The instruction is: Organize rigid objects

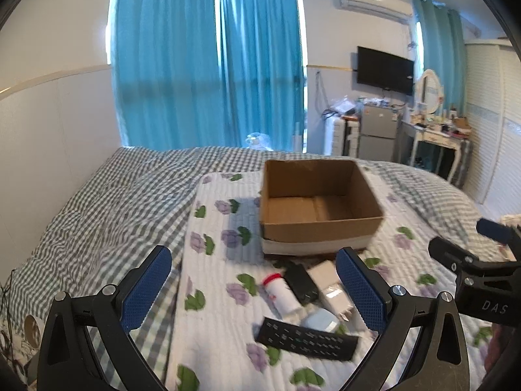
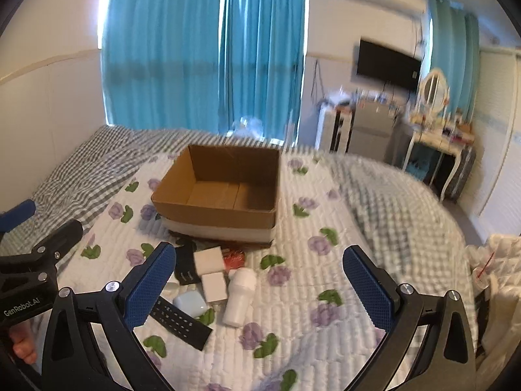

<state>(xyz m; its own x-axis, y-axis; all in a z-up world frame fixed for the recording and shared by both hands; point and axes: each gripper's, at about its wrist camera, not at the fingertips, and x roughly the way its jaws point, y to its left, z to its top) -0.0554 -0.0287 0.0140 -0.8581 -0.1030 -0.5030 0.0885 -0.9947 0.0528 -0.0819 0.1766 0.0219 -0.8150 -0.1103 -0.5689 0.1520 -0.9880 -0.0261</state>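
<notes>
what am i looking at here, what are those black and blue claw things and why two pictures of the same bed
Those claws are two hand-held grippers; a person carries one in each hand, and each has a wide-angle camera looking out along its blue-padded fingers. One picture comes from the left gripper, the other from the right gripper, so each also glimpses the other at its edge. Both are open and hold nothing. On the floral quilt sits an empty cardboard box. In front of it lies a small pile: a black remote, a white bottle, white blocks, a black device and a pale blue case.
</notes>
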